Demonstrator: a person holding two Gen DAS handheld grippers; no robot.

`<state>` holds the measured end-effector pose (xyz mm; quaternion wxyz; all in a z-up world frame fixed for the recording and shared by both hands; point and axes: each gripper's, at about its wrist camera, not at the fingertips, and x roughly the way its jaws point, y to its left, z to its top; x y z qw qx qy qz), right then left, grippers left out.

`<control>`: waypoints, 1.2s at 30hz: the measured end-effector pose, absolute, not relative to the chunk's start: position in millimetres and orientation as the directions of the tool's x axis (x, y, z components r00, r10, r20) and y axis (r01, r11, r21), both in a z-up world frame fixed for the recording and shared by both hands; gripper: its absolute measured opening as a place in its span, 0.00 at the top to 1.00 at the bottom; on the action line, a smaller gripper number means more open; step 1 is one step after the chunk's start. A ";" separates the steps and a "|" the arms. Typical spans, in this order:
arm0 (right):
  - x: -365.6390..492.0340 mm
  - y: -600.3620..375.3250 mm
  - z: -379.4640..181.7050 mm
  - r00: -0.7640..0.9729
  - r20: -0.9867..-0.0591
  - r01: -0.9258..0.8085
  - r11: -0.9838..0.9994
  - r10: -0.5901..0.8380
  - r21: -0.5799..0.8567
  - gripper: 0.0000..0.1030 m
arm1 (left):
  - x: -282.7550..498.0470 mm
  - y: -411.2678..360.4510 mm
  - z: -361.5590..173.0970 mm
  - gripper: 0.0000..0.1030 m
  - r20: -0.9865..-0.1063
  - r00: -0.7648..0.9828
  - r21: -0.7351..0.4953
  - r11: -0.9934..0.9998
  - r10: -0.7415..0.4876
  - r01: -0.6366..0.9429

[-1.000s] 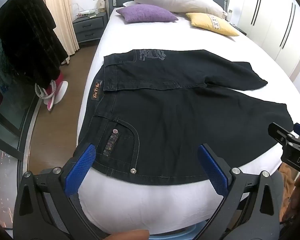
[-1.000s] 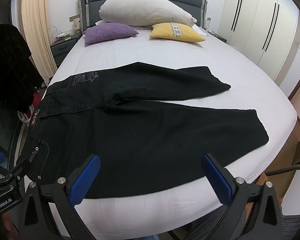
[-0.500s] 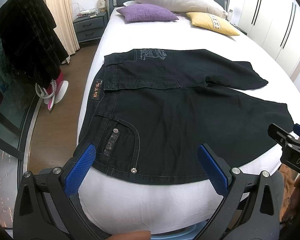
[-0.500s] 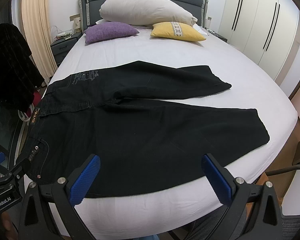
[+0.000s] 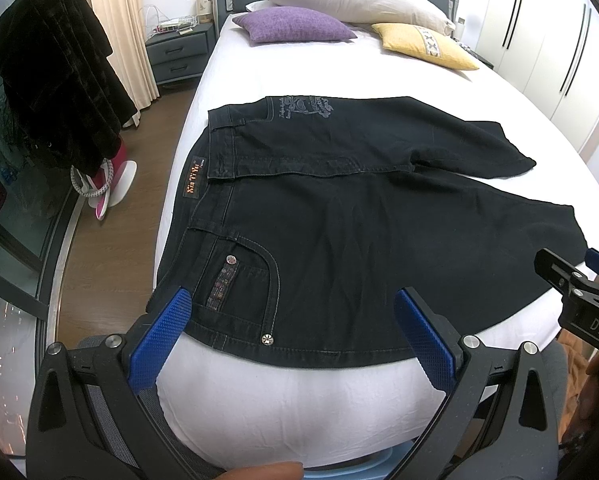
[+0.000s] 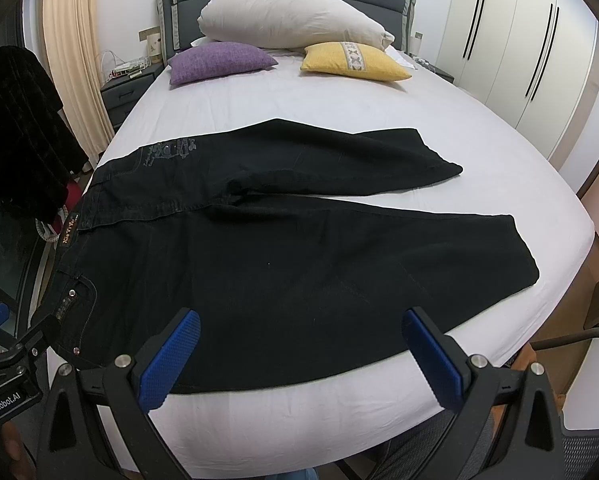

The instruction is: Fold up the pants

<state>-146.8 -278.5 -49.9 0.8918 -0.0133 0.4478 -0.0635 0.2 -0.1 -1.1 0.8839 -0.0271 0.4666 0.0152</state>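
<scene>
Black jeans [image 5: 359,216] lie flat across the white bed [image 5: 299,396], waistband at the left, both legs spread apart toward the right; they also show in the right wrist view [image 6: 299,256]. My left gripper [image 5: 293,316] is open and empty, hovering over the near hem by the front pocket [image 5: 239,280]. My right gripper [image 6: 301,338] is open and empty, above the near edge of the closer leg. Each gripper shows at the edge of the other's view: the right one [image 5: 579,292], the left one [image 6: 7,356].
A white pillow [image 6: 291,20], a purple cushion [image 6: 219,60] and a yellow cushion [image 6: 351,62] lie by the headboard. A dark coat [image 5: 55,80] hangs at the left above wooden floor. White wardrobes [image 6: 531,48] stand at the right. A nightstand [image 5: 177,50] stands beside the bed.
Both grippers have barely moved, drifting a little closer over the jeans. Both stay open and the jeans lie as before.
</scene>
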 end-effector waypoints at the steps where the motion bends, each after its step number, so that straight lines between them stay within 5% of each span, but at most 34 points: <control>1: -145.9 -278.5 -49.3 0.591 -0.797 0.101 0.992 -0.124 -0.079 0.00 | 0.9 0.7 -1.5 0.00 -0.826 0.564 -0.034 0.998 0.001 -0.052; 36: -150.1 -275.9 -59.0 0.584 -0.803 0.097 0.992 -0.121 -0.079 0.00 | -2.6 2.3 -10.7 0.00 -0.834 0.552 -0.027 0.998 0.010 -0.059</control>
